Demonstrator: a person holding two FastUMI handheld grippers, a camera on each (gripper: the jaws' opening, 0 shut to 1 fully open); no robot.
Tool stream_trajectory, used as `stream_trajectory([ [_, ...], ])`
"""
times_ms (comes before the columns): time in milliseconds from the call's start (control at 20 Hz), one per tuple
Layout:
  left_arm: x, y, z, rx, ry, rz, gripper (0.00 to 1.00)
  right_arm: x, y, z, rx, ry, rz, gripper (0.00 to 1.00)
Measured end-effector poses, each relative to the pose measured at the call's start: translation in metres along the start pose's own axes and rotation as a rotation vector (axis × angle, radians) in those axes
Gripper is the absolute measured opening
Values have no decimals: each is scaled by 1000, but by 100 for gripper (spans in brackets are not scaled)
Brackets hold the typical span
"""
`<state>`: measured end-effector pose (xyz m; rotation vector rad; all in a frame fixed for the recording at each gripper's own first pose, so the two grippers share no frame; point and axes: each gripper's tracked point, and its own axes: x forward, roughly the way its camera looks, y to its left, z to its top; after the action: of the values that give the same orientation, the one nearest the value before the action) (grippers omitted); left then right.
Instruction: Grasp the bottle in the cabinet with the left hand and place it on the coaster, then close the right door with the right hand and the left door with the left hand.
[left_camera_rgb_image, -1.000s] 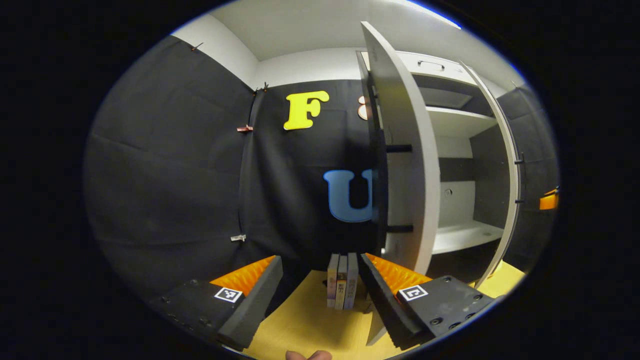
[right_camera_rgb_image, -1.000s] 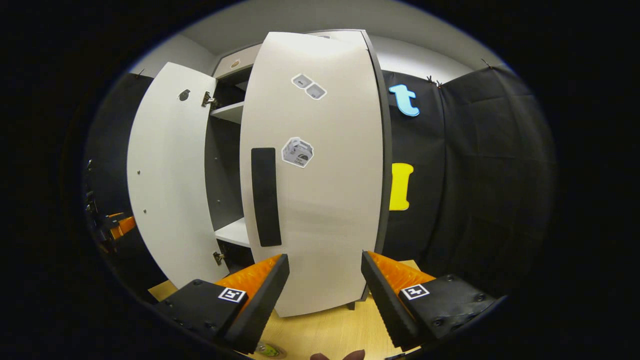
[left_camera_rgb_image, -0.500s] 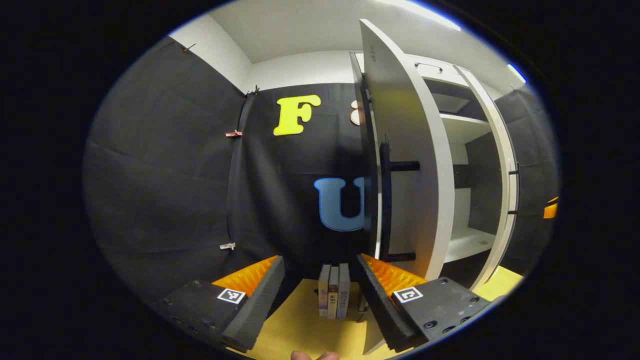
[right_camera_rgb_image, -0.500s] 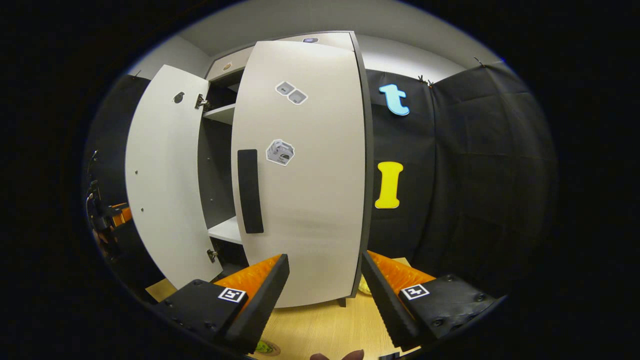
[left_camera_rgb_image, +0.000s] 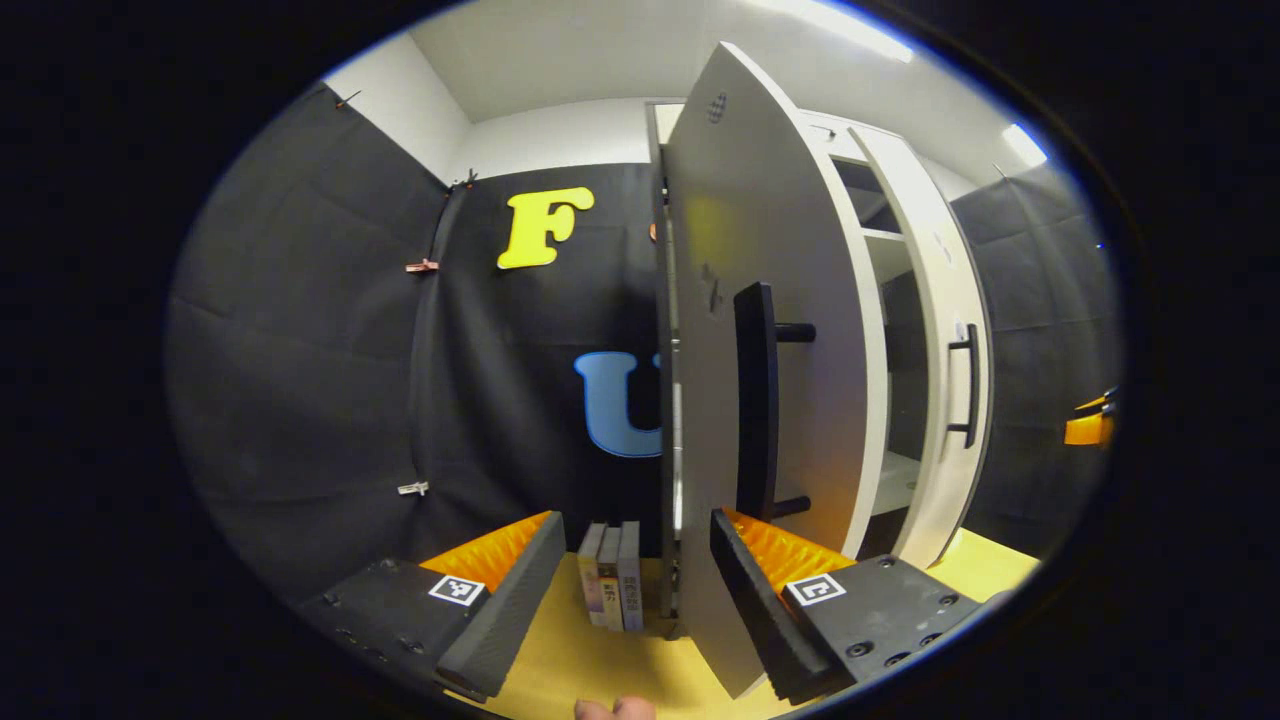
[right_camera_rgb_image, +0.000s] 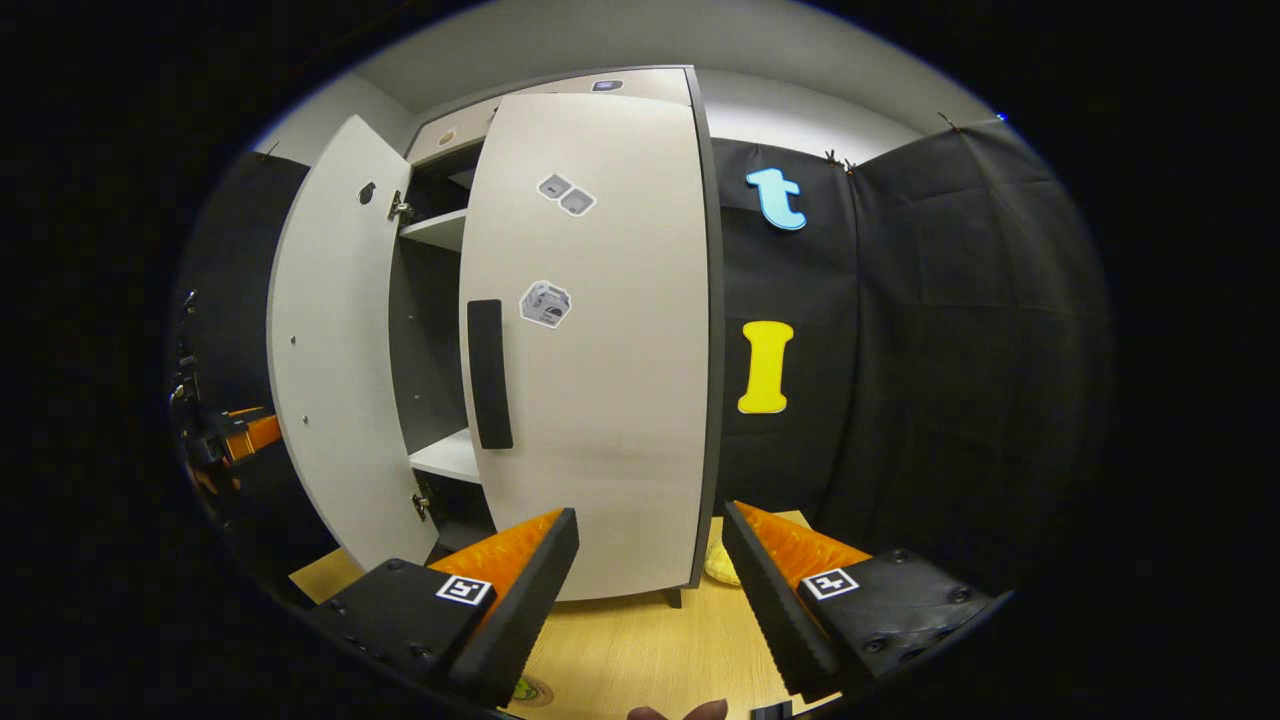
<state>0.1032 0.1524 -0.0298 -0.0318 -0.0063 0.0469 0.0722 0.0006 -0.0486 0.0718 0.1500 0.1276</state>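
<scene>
Right door (right_camera_rgb_image: 590, 340) nearly shut; left door (left_camera_rgb_image: 770, 360) ajar at cabinet (right_camera_rgb_image: 440, 300) front. Your left gripper (left_camera_rgb_image: 630, 590) and right gripper (right_camera_rgb_image: 650, 590): fingers wide, empty. Door panels rigid, probably light; push flat face beside handle (left_camera_rgb_image: 757, 400). Bottle possibly green speck at near counter (right_camera_rgb_image: 640, 650) edge.

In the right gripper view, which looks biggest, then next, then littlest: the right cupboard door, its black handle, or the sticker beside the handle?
1. Right door, by far the largest as it looks.
2. Black handle, a tall narrow strip.
3. Sticker, smallest.
All three sit on the same door, so nearness hardly skews this.
</scene>
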Motion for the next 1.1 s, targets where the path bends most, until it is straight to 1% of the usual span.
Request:
stream_trajectory([
  [50,2,-11,0,-9,0,-15,94,-2,-3,0,5,0,-4,96],
  [100,4,-21,0,-14,1,-28,91,-5,-8,-1,7,0,-8,96],
  [200,9,-39,2,-9,8,-55,92,-9,-15,-2,9,2,-15,96],
  [300,12,-58,-5,-2,15,-84,94,-13,-20,-2,16,1,-22,96],
  [350,12,-70,-9,1,27,-103,92,-15,-24,-2,19,1,-25,96],
  [400,11,-80,-12,3,40,-119,94,-17,-27,-3,24,2,-27,96],
  [500,10,-98,-16,9,50,-141,94,-19,-34,-4,24,3,-35,96],
  [650,7,-110,-16,26,44,-158,94,-24,-42,2,-2,-26,-56,96],
  [700,4,-114,-15,28,41,-163,92,-25,-42,4,-3,-34,-52,96],
  [850,-6,-119,-11,15,28,-173,92,-25,-35,7,20,-41,-15,96],
  [1050,-26,-113,-9,31,33,-158,92,-27,-31,19,17,-88,-20,96],
  [1100,-31,-111,-6,36,29,-157,92,-27,-26,21,10,-99,-7,96],
])
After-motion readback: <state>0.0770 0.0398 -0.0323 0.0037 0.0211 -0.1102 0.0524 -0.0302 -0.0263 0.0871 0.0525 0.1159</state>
